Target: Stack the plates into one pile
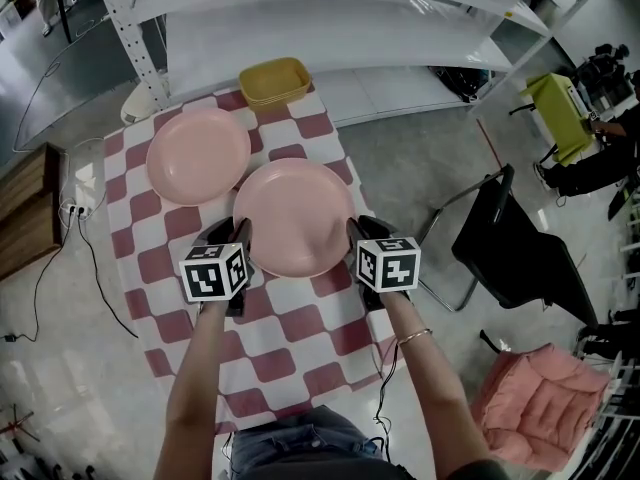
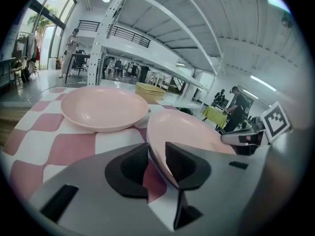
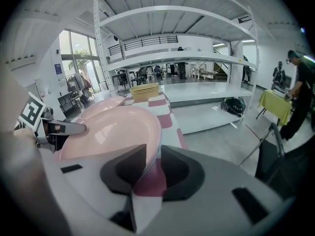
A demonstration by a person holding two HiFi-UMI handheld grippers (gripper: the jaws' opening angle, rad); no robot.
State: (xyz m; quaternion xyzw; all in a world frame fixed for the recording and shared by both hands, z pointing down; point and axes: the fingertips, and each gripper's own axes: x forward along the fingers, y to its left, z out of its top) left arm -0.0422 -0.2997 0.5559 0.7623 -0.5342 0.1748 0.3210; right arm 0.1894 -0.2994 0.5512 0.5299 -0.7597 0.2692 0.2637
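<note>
- Two round pink plates sit bowl side up on the red-and-white checked table; being round, neither has a long axis or points any way.
- The near plate lies by the table's right edge, between our two grippers.
- The far plate lies behind it and to its left. Their rims are just beside each other, and we cannot tell whether they touch.
- Our left gripper has its jaws wide apart with the near plate's left rim between them. Checked cloth shows in the gap, and the pads are not clamped on the rim.
- Our right gripper stands at the opposite rim, jaws likewise parted wider than the thin rim that passes between them.
- A yellow tub stands at the table's far end, showing only its own yellow floor.
</note>
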